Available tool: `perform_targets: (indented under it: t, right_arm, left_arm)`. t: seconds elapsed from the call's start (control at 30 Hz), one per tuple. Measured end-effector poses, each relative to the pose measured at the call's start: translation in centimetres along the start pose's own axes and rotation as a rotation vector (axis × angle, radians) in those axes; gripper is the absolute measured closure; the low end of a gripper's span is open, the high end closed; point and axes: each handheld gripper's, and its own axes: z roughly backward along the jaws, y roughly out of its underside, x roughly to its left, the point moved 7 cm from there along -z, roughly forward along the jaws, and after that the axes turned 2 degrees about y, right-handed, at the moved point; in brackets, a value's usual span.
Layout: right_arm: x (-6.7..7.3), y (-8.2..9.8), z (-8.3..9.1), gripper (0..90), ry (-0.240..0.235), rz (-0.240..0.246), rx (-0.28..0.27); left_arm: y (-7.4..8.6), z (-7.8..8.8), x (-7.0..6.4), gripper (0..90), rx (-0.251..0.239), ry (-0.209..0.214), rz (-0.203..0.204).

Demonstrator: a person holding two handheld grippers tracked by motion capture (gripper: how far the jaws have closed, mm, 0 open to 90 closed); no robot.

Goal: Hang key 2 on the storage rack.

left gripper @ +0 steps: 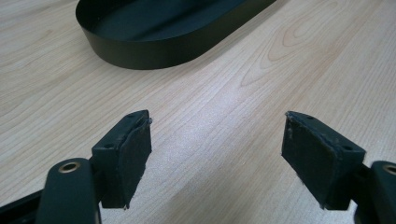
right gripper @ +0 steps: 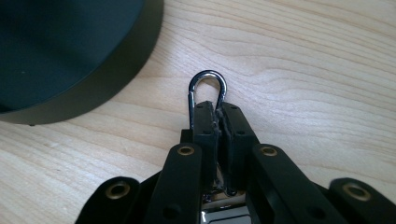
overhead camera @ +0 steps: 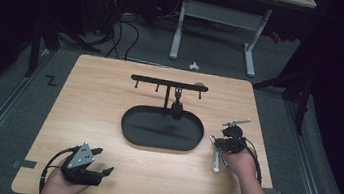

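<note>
Black oval tray (overhead camera: 160,143); pale wood-grain table (overhead camera: 96,117); silver clip loop (right gripper: 208,86).

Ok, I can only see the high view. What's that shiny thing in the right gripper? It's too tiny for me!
Observer: In the right gripper view, the right gripper is shut on a silver loop, shaped like a padlock's shackle.
Operator: And is the left gripper holding anything?
Observer: No. The left gripper view shows the left gripper open, with just the wooden table between its pads.
Operator: Does the loop touch the tray?
Observer: No. The black oval tray sits beside it, with bare wood between them.
</note>
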Motion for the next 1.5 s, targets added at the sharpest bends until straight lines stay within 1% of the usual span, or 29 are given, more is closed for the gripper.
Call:
perform_targets:
  t: [0.03, 0.07, 0.1, 0.13, 0.2, 0.23, 0.27, 0.3, 0.47, 0.53, 0.57, 0.67, 0.7, 0.73, 0.77, 0.8, 0.83, 0.9, 1.1, 1.13, 1.2, 1.23, 1.27, 1.3, 1.33, 1.37, 1.4, 1.43, 1.5]
  right_arm:
    - [0.1, 0.0, 0.0, 85.8, -0.014, 0.000, -0.001]
    - [0.1, 0.0, 0.0, 85.8, -0.014, 0.000, -0.001]
    - [0.2, -0.1, -0.1, 82.1, -0.021, -0.008, 0.002]
    - [0.2, -0.1, -0.1, 82.1, -0.021, -0.008, 0.002]
    - [0.5, -0.1, -0.1, 73.8, -0.051, -0.024, 0.013]
    - [0.6, -0.2, -0.2, 66.5, -0.050, -0.030, 0.009]
    - [0.6, -0.2, -0.2, 66.5, -0.050, -0.030, 0.009]
    - [0.8, -0.3, -0.3, 63.2, -0.063, -0.048, 0.005]
    - [1.2, -0.6, 0.0, 61.3, -0.081, -0.050, -0.026]
    - [1.4, -0.6, 0.0, 61.1, -0.087, -0.049, -0.027]
    - [1.7, -0.5, -0.1, 59.7, -0.097, -0.033, -0.019]
    - [2.1, -0.4, -0.4, 58.9, -0.106, -0.017, -0.012]
    - [2.4, -0.4, -0.6, 60.8, -0.074, 0.019, -0.018]
    - [2.4, -0.4, -0.6, 60.8, -0.074, 0.019, -0.018]
    - [2.7, -0.3, -0.6, 70.9, -0.054, 0.075, -0.026]
    - [2.7, -0.3, -0.6, 70.9, -0.054, 0.075, -0.026]
    - [2.9, -0.3, -0.6, 73.4, -0.052, 0.095, -0.028]
    - [3.2, -0.1, -0.5, 74.4, -0.042, 0.127, -0.029]
    - [3.3, 0.0, -0.4, 75.3, -0.031, 0.128, -0.017]
    - [3.2, 0.0, -0.4, 75.3, -0.020, 0.138, -0.023]
    - [3.2, 0.0, -0.4, 75.5, -0.012, 0.134, -0.026]
    - [3.2, -0.2, -0.2, 86.1, -0.016, 0.116, -0.042]
    - [3.2, -0.2, -0.2, 86.1, -0.016, 0.116, -0.042]
    - [3.0, -0.6, 0.2, 86.8, -0.018, 0.105, -0.083]
    - [2.6, -1.0, 0.7, 86.8, -0.025, 0.088, -0.093]
    - [2.4, -0.7, 0.6, 86.8, -0.005, 0.106, -0.068]
    - [2.4, -0.6, 0.5, 86.8, -0.006, 0.109, -0.057]
    - [2.4, -0.4, 0.4, 86.8, -0.005, 0.116, -0.058]
    - [2.4, -0.4, 0.4, 86.8, -0.012, 0.109, -0.064]
  left_arm:
    - [0.0, 0.0, 0.0, 24.6, -0.001, -0.002, 0.002]
    - [0.0, 0.0, 0.0, 24.6, -0.001, -0.002, 0.002]
    - [0.1, 0.0, 0.1, 24.7, -0.001, -0.002, 0.005]
    - [0.1, 0.0, 0.1, 24.7, -0.001, -0.002, 0.005]
    - [0.1, 0.0, 0.1, 24.7, 0.002, -0.002, 0.005]
    - [0.1, 0.0, 0.1, 24.7, 0.006, 0.000, 0.004]
    - [0.1, 0.0, 0.1, 24.7, 0.006, 0.000, 0.004]
    - [0.1, 0.0, 0.0, 24.7, 0.005, -0.003, 0.003]
    - [0.1, -0.1, 0.0, 24.8, 0.006, -0.003, 0.002]
    - [0.2, -0.1, 0.0, 24.8, 0.008, -0.002, 0.004]
    - [0.2, -0.1, 0.0, 24.7, 0.008, -0.001, 0.004]
    - [0.2, -0.1, 0.0, 24.8, 0.011, -0.002, 0.000]
    - [0.2, -0.2, 0.0, 24.7, 0.011, -0.001, 0.000]
    - [0.2, -0.2, 0.0, 24.8, 0.011, -0.001, 0.000]
    - [0.2, -0.1, -0.1, 24.8, 0.011, -0.001, -0.001]
    - [0.2, -0.1, -0.1, 24.8, 0.011, -0.001, -0.001]
    - [0.2, -0.1, 0.0, 24.8, 0.012, 0.000, -0.002]
    - [0.1, -0.1, 0.0, 24.8, 0.011, -0.001, -0.001]
    - [0.1, 0.0, 0.1, 24.9, 0.008, -0.003, -0.002]
    - [0.1, 0.0, 0.1, 24.9, 0.008, -0.002, 0.000]
    - [0.1, 0.0, 0.1, 24.9, 0.006, -0.004, -0.001]
    - [0.1, 0.1, 0.2, 24.9, 0.006, -0.006, 0.000]
    - [0.1, 0.1, 0.2, 24.9, 0.006, -0.006, 0.000]
    - [0.1, 0.1, 0.2, 24.9, 0.005, -0.005, 0.004]
    - [0.2, 0.1, 0.2, 24.9, 0.005, -0.004, 0.005]
    - [0.2, 0.0, 0.2, 24.9, 0.006, -0.004, 0.005]
    - [0.2, 0.0, 0.2, 24.9, 0.007, -0.004, 0.005]
    - [0.2, 0.0, 0.2, 24.9, 0.007, -0.002, 0.004]
    - [0.2, -0.1, 0.2, 24.9, 0.009, -0.002, 0.004]
